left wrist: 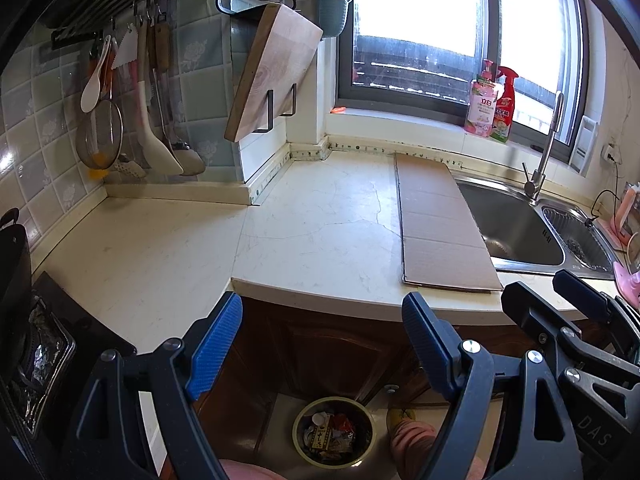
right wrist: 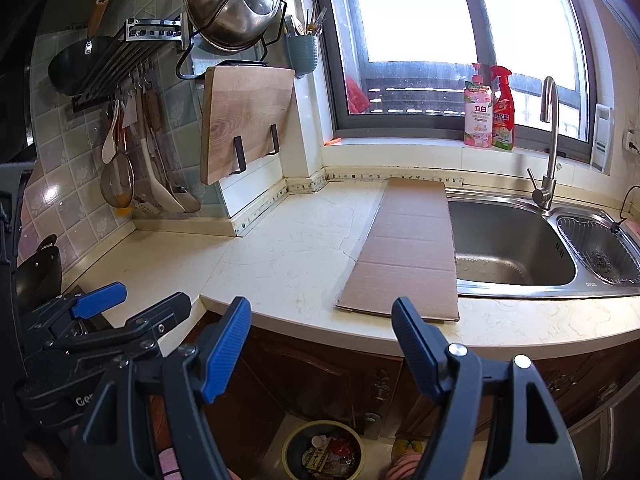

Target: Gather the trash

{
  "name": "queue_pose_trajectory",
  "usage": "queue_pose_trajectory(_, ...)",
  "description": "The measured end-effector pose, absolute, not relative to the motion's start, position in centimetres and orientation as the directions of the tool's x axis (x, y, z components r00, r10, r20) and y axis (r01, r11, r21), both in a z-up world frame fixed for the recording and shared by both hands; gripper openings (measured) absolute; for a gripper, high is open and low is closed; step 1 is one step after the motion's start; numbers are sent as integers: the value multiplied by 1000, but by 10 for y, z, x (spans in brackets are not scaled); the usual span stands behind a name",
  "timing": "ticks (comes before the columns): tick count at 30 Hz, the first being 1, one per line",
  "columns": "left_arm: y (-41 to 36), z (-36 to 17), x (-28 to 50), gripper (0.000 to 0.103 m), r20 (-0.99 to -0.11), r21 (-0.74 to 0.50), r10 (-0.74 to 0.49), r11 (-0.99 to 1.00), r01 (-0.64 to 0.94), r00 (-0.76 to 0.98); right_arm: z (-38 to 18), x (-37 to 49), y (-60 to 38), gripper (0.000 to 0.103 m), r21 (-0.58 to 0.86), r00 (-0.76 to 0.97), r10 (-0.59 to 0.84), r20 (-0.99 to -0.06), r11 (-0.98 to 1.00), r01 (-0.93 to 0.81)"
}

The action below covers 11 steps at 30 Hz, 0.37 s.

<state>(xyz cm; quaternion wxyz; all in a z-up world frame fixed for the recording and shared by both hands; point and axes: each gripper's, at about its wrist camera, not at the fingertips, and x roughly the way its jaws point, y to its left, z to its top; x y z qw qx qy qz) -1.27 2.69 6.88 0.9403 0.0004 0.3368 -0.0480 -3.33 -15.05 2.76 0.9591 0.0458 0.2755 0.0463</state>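
A flat brown cardboard sheet [left wrist: 440, 220] [right wrist: 408, 248] lies on the pale stone counter [left wrist: 300, 220] [right wrist: 280, 256], its right edge over the sink. On the floor below stands a round trash bin [left wrist: 298, 420] [right wrist: 286, 448] holding wrappers and scraps. My left gripper [left wrist: 320, 336] hovers in front of the counter's edge, above the bin, open with nothing between its blue pads. My right gripper [right wrist: 322, 340] hangs beside it, also open and holding nothing. Each gripper shows in the other's view: the right gripper [left wrist: 556, 296] at the right, the left gripper [right wrist: 136, 304] at the left.
A steel double sink [left wrist: 516, 224] [right wrist: 512, 240] with a tall faucet [right wrist: 550, 140] fills the right side. Two bottles [right wrist: 488, 112] stand on the windowsill. A cutting board [right wrist: 244, 120] and utensils hang on the tiled wall. A stove [left wrist: 36, 352] and a black pot [left wrist: 12, 260] sit at the left. A pink-clad foot [left wrist: 412, 436] is near the bin.
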Motion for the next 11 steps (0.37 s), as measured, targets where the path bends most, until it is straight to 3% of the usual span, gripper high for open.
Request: queue_pose_trajectory(11,27,65,-12,78,-644,-32,-96,995,98,759,23,-30,-152,74,116,837,113,-535,991,-60)
